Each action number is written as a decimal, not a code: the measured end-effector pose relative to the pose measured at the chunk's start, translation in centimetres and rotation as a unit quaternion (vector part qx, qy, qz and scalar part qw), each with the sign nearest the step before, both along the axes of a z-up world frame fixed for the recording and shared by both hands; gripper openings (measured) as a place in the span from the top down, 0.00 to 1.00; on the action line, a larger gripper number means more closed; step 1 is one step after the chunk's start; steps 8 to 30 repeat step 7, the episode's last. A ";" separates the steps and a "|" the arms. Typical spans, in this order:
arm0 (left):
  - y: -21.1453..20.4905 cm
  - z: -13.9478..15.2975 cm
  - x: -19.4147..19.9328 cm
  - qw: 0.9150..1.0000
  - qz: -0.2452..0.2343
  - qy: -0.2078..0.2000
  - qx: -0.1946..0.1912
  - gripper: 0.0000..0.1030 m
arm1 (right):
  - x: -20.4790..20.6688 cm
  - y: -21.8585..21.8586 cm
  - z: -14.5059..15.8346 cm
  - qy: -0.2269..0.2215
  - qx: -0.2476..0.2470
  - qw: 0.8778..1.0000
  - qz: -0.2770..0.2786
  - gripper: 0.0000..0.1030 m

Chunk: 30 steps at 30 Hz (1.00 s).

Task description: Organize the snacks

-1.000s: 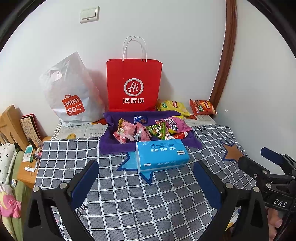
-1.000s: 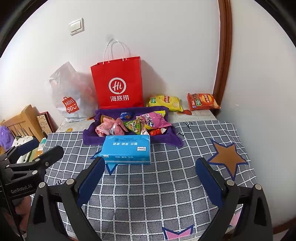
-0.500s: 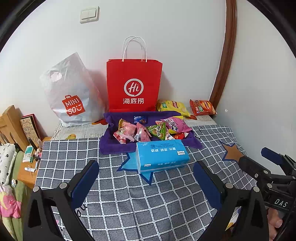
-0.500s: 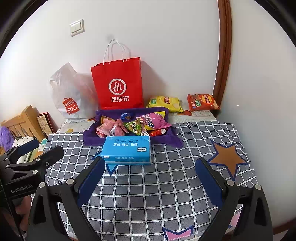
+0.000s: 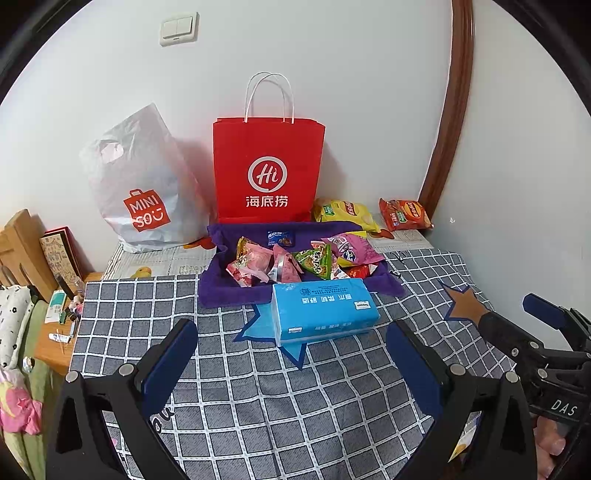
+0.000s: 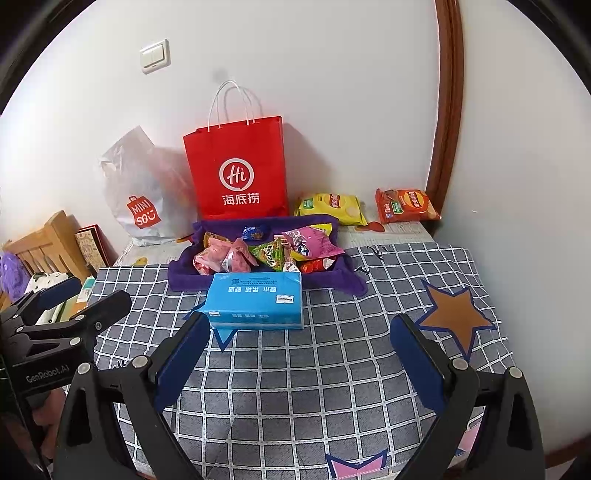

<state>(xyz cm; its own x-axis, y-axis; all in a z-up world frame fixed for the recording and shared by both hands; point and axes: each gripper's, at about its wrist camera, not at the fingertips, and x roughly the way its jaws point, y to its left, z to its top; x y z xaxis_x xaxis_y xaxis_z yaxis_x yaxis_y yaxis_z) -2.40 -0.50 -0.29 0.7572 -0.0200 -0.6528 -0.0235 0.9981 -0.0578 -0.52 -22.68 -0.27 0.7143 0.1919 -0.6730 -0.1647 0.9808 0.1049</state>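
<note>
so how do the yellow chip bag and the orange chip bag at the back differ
The yellow chip bag lies just behind the purple tray, right of the red paper bag; the orange chip bag lies farther right, by the brown door frame. Yellow looks slightly wider, orange squarer. Both lie flat outside the tray, look unopened and are untouched by either tool.

White walls [image 5: 351, 74] – light switch [image 5: 178, 28] (upper left) – brown door frame [image 5: 448, 110] right.
</note>
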 end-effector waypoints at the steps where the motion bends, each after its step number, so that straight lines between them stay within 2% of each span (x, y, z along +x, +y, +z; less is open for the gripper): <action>1: 0.0 0.0 0.2 1.000 0.000 0.001 0.000 0.00 | 0.0 0.0 0.0 0.000 0.000 1.000 0.000 0.06; 30: 0.1 -0.2 1.0 1.000 0.003 0.005 0.002 0.00 | 0.3 -0.3 -0.2 -0.001 0.006 1.000 0.003 0.06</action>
